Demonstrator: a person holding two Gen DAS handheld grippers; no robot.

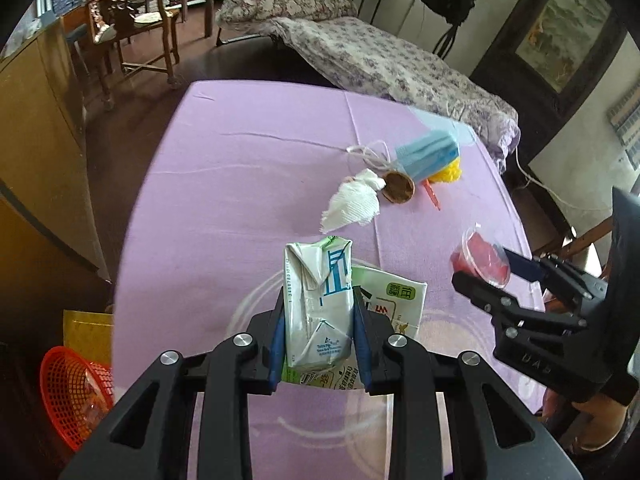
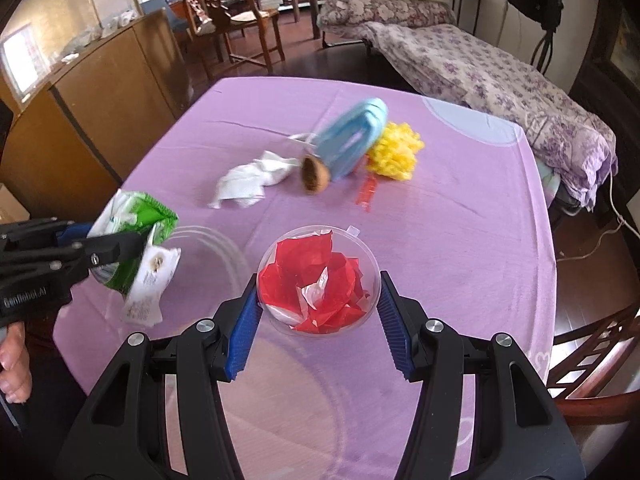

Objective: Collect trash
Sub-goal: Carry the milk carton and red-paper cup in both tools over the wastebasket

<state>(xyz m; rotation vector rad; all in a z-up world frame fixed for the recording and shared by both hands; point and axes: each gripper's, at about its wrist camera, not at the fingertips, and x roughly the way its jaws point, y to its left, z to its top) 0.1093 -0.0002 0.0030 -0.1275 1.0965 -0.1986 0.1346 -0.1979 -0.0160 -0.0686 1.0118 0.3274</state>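
Standing upright, carton (image 1: 318, 308) in left tool (image 1: 319, 336).

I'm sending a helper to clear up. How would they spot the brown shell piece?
Start at the purple-clothed table and find the trash cluster at its far side. The brown shell piece lies there between the crumpled white tissue and the blue face mask. It alone is round, brown and hollow like a small bowl.
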